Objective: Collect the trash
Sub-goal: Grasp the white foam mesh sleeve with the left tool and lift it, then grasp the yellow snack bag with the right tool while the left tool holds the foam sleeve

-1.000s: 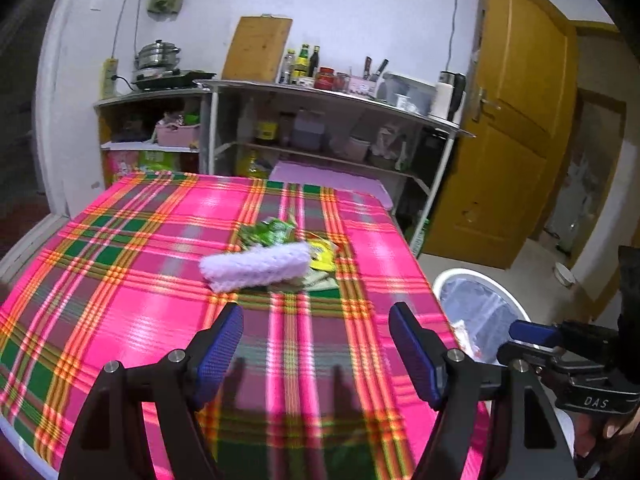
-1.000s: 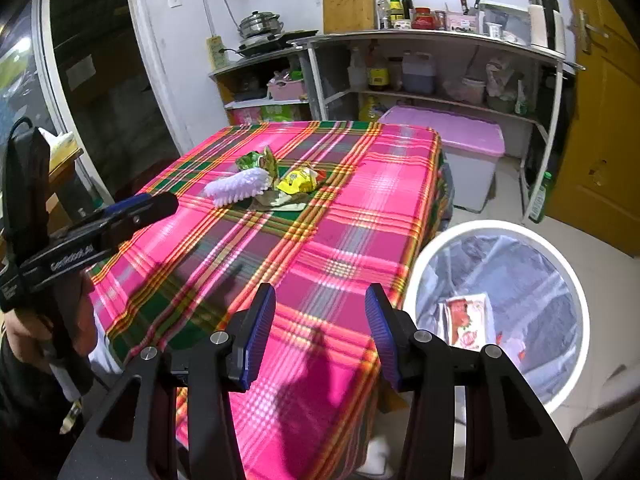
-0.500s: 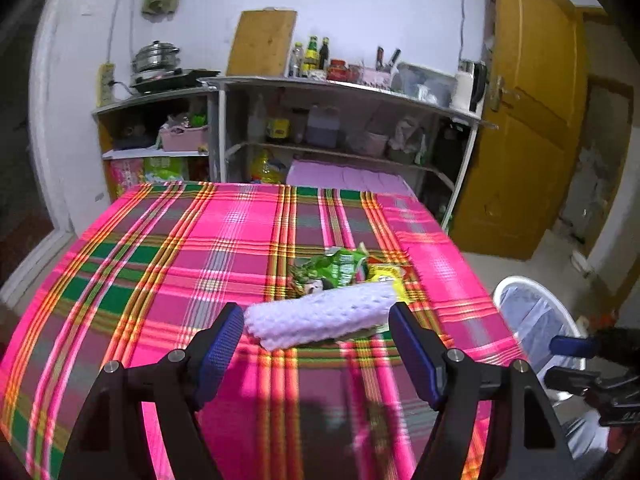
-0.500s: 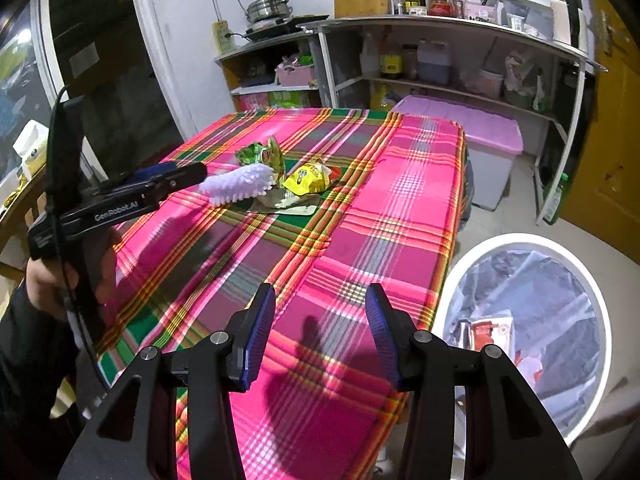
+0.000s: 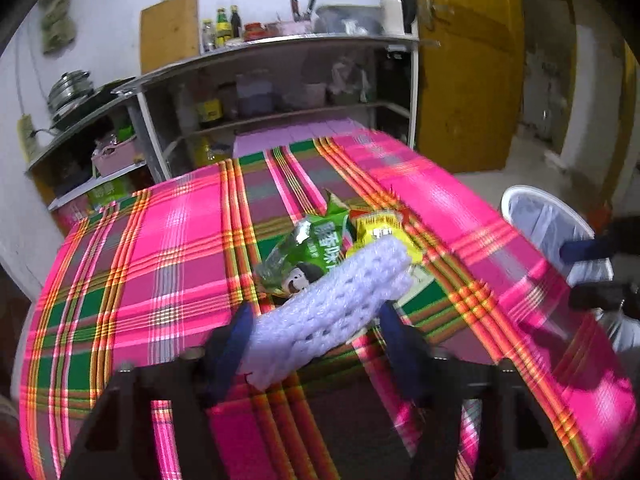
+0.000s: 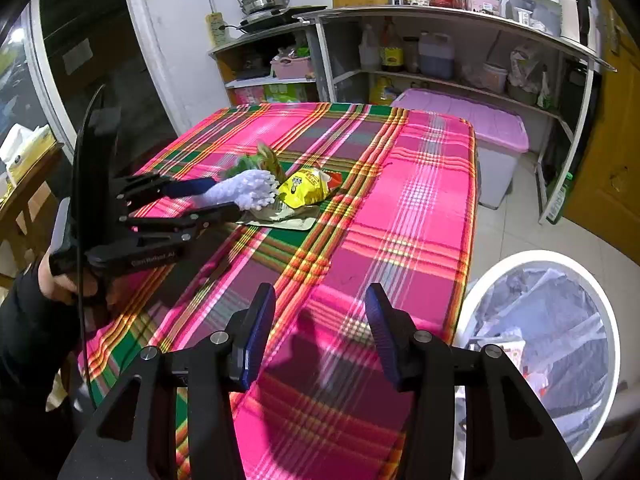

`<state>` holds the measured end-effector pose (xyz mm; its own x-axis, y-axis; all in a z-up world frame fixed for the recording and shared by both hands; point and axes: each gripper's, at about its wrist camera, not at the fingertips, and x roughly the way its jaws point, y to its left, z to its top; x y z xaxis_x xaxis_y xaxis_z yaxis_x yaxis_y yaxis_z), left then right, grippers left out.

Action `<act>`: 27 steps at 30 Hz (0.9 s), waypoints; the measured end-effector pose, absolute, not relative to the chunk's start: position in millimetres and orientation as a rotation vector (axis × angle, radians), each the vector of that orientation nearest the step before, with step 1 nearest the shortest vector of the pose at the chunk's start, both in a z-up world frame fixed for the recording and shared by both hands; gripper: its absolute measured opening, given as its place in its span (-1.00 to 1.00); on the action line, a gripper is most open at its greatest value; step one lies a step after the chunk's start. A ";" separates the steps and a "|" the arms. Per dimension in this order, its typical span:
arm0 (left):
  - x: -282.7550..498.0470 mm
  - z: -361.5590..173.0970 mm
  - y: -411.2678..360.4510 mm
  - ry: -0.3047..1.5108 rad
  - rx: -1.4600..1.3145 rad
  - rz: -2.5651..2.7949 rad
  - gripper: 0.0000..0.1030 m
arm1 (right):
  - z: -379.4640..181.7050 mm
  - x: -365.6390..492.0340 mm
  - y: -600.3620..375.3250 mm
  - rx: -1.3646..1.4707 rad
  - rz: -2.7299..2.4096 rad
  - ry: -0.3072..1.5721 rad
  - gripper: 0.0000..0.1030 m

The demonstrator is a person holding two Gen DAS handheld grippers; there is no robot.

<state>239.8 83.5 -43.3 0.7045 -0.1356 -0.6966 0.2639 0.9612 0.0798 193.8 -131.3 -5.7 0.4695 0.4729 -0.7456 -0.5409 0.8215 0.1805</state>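
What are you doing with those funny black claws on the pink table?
A person is picking up trash with a claw in each hand. The left gripper is open around a white foam net sleeve that lies by a green snack bag and a yellow wrapper. It has not squeezed shut yet. The right gripper is open and empty, near the white trash bin beside the table.

I count on the tablecloth (image 6: 420, 200) — one white foam net sleeve (image 5: 332, 312), one green snack wrapper (image 5: 308, 248), one yellow wrapper (image 6: 306, 188), one flat sheet (image 6: 288, 220) — and one trash bin (image 6: 600, 300) beside.
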 end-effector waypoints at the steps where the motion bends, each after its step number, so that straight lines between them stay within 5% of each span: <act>1: 239.9 -44.3 81.9 0.762 0.192 -0.213 -0.14 | -5.0 196.0 -129.6 -0.084 0.621 0.885 -0.07; 3: 237.4 -43.9 80.3 0.759 0.199 -0.200 -0.54 | -3.5 199.5 -126.8 -0.082 0.619 0.885 -0.07; 7: 227.0 -39.5 87.4 0.754 0.155 -0.181 -0.75 | -0.8 208.0 -120.4 -0.069 0.622 0.886 -0.07; 27: 158.6 -13.9 137.4 0.673 -0.175 -0.064 -0.80 | -15.0 272.0 -64.3 -0.108 0.649 0.950 -0.30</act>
